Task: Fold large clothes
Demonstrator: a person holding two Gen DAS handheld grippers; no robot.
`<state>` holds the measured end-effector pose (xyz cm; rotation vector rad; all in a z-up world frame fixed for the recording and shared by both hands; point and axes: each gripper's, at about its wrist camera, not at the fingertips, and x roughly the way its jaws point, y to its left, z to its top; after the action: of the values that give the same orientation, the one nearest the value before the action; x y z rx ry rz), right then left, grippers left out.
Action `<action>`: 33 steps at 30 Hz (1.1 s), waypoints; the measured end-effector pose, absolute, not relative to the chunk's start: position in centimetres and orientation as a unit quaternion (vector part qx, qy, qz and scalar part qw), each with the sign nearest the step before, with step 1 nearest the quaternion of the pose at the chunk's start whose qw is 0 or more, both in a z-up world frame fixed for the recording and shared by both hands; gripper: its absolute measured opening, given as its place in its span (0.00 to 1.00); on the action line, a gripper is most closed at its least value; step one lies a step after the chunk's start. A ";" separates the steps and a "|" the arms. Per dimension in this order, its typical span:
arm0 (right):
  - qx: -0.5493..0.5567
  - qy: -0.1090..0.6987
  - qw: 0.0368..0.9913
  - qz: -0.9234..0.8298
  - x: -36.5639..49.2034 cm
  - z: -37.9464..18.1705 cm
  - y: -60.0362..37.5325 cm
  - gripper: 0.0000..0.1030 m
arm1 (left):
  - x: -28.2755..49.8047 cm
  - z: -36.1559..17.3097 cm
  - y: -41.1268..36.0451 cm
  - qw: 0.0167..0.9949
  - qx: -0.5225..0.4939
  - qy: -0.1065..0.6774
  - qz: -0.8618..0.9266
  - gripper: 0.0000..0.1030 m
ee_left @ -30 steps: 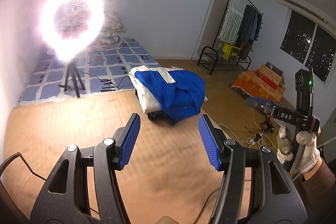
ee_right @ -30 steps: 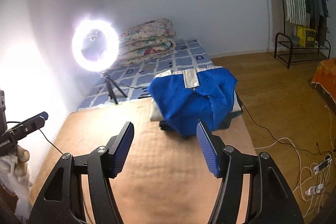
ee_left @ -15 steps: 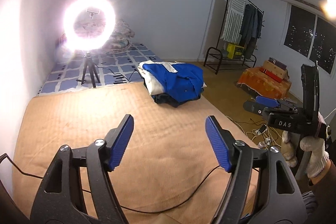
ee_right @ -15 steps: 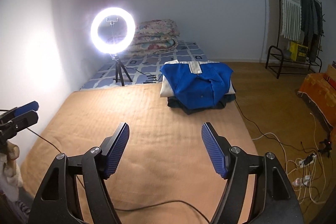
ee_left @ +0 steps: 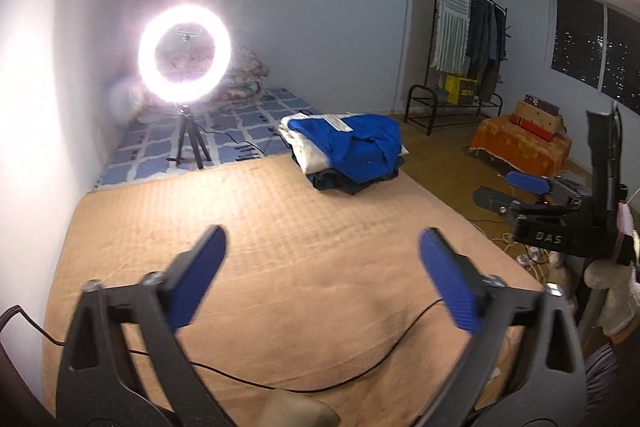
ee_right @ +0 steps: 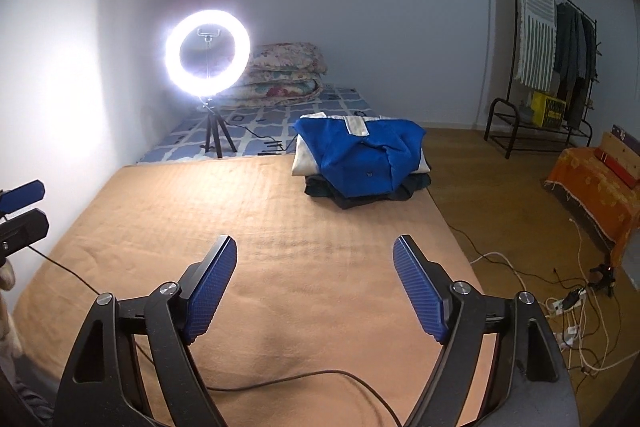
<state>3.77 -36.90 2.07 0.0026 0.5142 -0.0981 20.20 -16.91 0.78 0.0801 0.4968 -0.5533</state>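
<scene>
A stack of folded clothes with a blue garment on top (ee_left: 352, 151) sits at the far right corner of the tan mattress (ee_left: 280, 247); it also shows in the right wrist view (ee_right: 362, 159). My left gripper (ee_left: 322, 267) is open and empty, well back from the stack, over the mattress's near end. My right gripper (ee_right: 314, 271) is open and empty, likewise far from the stack. The right gripper also appears at the right edge of the left wrist view (ee_left: 520, 187), off the mattress side.
A lit ring light on a tripod (ee_right: 208, 55) stands on a blue patterned mat (ee_right: 264, 127) beyond the mattress, with folded quilts (ee_right: 280, 75) behind. A black cable (ee_right: 300, 379) crosses the mattress's near end. A clothes rack (ee_right: 548, 47), orange-covered box (ee_right: 592, 187) and floor cables (ee_right: 568, 299) are at right.
Both grippers have pulled back from the folded stack toward the near end of the mattress and have opened wider. The stack now looks far away.
</scene>
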 end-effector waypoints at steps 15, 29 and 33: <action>-0.009 0.238 0.970 -0.055 3.0 1.8 -36.0 0.81 | 18.5 -0.1 -16.9 0.945 0.081 0.217 -0.232 1.00; -0.011 0.251 0.967 -0.048 3.2 1.1 -35.2 0.81 | 18.1 -0.2 -16.8 0.946 0.087 0.210 -0.230 1.00; -0.009 0.251 0.967 -0.048 3.4 1.1 -35.3 0.81 | 18.1 -0.2 -16.8 0.946 0.087 0.210 -0.230 1.00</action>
<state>3.38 -35.26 1.11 -0.0188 0.5085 -0.0981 18.10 -16.81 -0.23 0.1778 0.4279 -0.4674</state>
